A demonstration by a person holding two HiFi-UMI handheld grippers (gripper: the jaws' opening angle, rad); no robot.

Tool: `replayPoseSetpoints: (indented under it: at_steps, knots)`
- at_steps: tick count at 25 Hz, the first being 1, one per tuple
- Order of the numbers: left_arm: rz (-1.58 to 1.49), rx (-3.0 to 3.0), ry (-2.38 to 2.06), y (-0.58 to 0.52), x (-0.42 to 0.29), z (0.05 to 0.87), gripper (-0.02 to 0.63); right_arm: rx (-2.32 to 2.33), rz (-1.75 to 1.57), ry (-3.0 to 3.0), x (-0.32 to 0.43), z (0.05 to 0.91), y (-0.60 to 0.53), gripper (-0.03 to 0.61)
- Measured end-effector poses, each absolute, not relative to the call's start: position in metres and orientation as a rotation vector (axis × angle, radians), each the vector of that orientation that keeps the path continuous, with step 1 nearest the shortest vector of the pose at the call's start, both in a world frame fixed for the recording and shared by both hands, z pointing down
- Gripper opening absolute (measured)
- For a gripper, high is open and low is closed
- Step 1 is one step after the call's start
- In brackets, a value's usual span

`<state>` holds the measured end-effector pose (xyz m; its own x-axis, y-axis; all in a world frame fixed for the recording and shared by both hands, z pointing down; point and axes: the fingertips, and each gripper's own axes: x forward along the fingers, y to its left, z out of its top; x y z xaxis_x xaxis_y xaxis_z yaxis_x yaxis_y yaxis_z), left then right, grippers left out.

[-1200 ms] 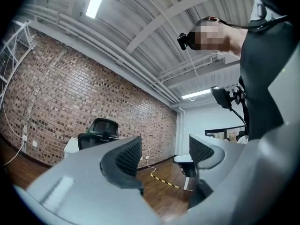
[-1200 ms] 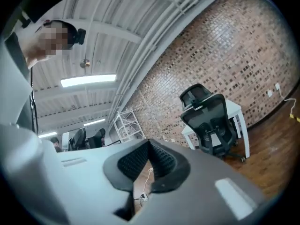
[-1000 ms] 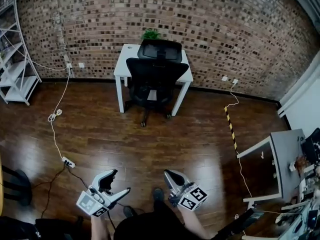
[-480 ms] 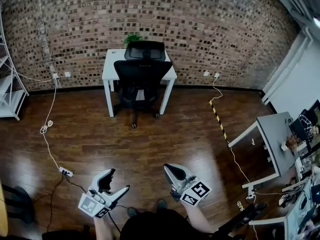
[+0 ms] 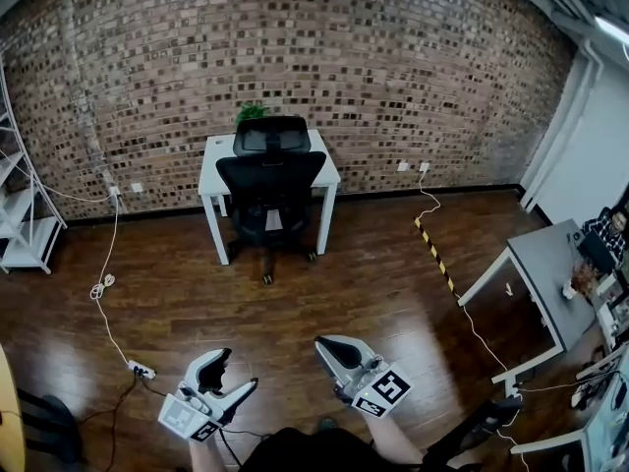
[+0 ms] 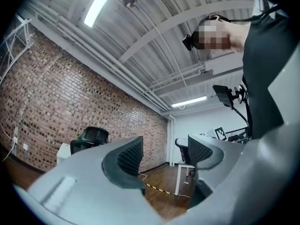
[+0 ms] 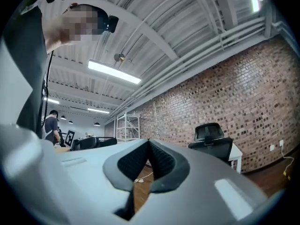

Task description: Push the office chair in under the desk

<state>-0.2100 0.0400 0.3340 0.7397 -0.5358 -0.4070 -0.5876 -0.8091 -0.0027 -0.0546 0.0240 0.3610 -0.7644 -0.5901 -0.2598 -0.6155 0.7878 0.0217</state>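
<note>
Far ahead across the floor, the chair (image 5: 270, 180) stands at the desk (image 5: 212, 155), slightly nearer my left gripper (image 5: 236, 370), empty, jaws just narrowed yet apart, than my right gripper (image 5: 322, 345), closed tight on nothing.

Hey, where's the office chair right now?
In the head view the black office chair stands upper centre, slightly left, at the front of the white desk against the brick wall, with a potted plant behind it.
</note>
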Motion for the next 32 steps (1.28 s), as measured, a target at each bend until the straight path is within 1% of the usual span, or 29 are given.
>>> replayPoseSetpoints:
  at_steps: [4, 11, 14, 16, 18, 21, 24, 27, 32]
  knots:
    - [0.613, -2.874, 0.803, 0.051, -0.178, 0.319, 0.494, -0.955, 0.142, 2.725, -0.034, 0.358, 0.033, 0.0]
    - [0.58, -2.886, 0.8, 0.056, -0.134, 0.323, 0.491, -0.957, 0.101, 2.733, 0.004, 0.368, 0.037, 0.0]
    - [0.586, -2.898, 0.8, 0.044, -0.134, 0.321, 0.491, -0.967, 0.095, 2.745, 0.002, 0.372, 0.026, 0.0]
    - [0.62, -2.882, 0.86, 0.022, -0.154, 0.324, 0.488, -0.93, 0.089, 2.779, -0.017, 0.386, -0.001, 0.0]
    - [0.695, -2.861, 0.94, -0.006, -0.17, 0.349, 0.486, -0.891, 0.064, 2.833, -0.032, 0.413, -0.033, 0.0]
    - [0.789, -2.884, 0.954, -0.038, -0.154, 0.408, 0.479, -0.924, -0.014, 2.872, -0.02, 0.455, -0.056, 0.0]
    - [0.798, -2.902, 0.921, -0.042, -0.133, 0.428, 0.476, -0.92, 0.103, 2.886, -0.003, 0.473, -0.057, 0.0]
    - [0.783, -2.885, 0.91, -0.028, -0.129, 0.419, 0.474, -0.899, 0.068, 2.867, -0.004, 0.462, -0.042, 0.0]
    - [0.7, -2.889, 0.836, 0.008, -0.11, 0.378, 0.472, -0.896, 0.158, 2.83, 0.014, 0.427, -0.004, 0.0]
